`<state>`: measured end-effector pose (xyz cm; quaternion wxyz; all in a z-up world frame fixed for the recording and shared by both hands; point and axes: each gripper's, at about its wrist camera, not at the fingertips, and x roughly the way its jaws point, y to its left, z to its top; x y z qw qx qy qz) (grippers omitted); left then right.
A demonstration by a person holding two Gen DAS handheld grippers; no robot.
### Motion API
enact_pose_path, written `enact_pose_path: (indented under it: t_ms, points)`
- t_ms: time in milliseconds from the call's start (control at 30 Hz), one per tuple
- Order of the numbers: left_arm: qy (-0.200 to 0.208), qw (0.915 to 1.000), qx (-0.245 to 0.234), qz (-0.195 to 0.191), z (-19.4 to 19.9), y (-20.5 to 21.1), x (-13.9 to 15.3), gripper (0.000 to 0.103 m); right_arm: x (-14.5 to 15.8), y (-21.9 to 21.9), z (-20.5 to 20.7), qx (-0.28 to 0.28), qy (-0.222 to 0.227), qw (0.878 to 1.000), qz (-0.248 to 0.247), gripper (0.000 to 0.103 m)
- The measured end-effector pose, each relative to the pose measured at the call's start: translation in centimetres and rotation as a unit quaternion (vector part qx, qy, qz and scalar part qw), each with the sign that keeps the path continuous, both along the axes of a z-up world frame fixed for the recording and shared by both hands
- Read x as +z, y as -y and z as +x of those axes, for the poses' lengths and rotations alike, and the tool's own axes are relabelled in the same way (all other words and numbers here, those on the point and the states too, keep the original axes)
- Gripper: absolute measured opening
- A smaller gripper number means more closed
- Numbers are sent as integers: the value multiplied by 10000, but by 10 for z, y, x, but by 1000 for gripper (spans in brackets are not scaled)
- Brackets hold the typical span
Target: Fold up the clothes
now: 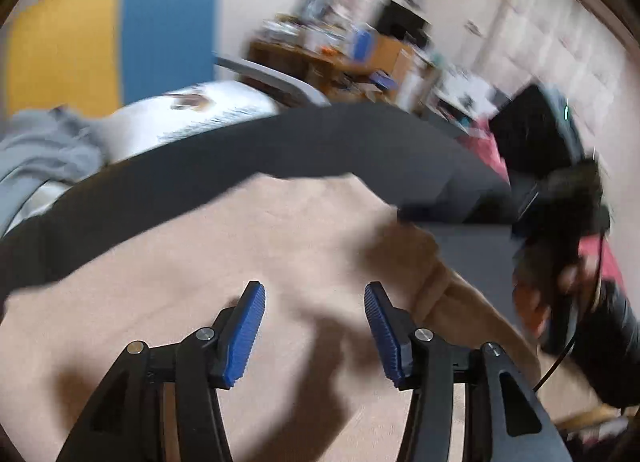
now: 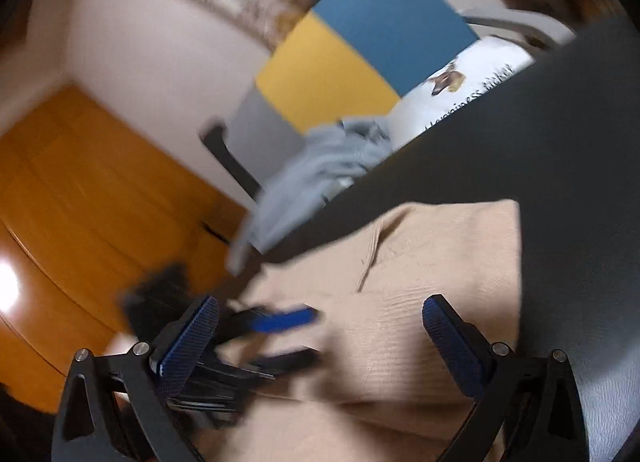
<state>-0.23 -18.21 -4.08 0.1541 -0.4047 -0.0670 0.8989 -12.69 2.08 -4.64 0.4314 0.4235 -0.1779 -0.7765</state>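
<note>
A beige garment lies spread flat on the dark table, with a folded-over flap at its right side. My left gripper hovers open just over the cloth, and nothing sits between its blue pads. In the right wrist view the same beige garment fills the middle. My right gripper is wide open above its near-left corner. The left gripper shows there as a blur low over the cloth. From the left wrist view, the right gripper is a dark blur in a hand over the table's right edge.
A crumpled grey garment and a white printed cloth lie past the table's far edge. A yellow and blue panel stands behind them. Wooden floor lies to the left, and cluttered shelves line the back.
</note>
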Motion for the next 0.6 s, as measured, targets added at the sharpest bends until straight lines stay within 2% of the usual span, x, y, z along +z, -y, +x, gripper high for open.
enact_pose_path:
  t_ms: [67,133,233,267,333,500,533,600]
  points:
    - [39,9972,750,-74,23,24,-4,52,-6,27,5,43,-212,9957,897,103]
    - [91,9899,1415,83,50,55,-11,52,-20,39,14,-11,-466,9849,1669,103]
    - [132,9778,2093,-14,89,92,-27,51,-32,51,33,150,-1160,9635,2407,103]
    - [74,9761,2171,-51,97,100,-32,49,-35,53,35,175,-1269,9586,2544,103]
    - [43,9743,2246,139,100,114,-36,48,-40,54,34,173,-1354,9537,2680,103]
    - [58,9732,2284,243,83,127,-36,48,-42,64,23,79,-1349,9524,2732,103]
    - [57,9728,2293,311,86,129,-33,47,-40,64,23,75,-1327,9536,2700,103]
    - [-36,9717,2328,394,102,129,-24,52,-34,61,23,77,-1238,9585,2567,103]
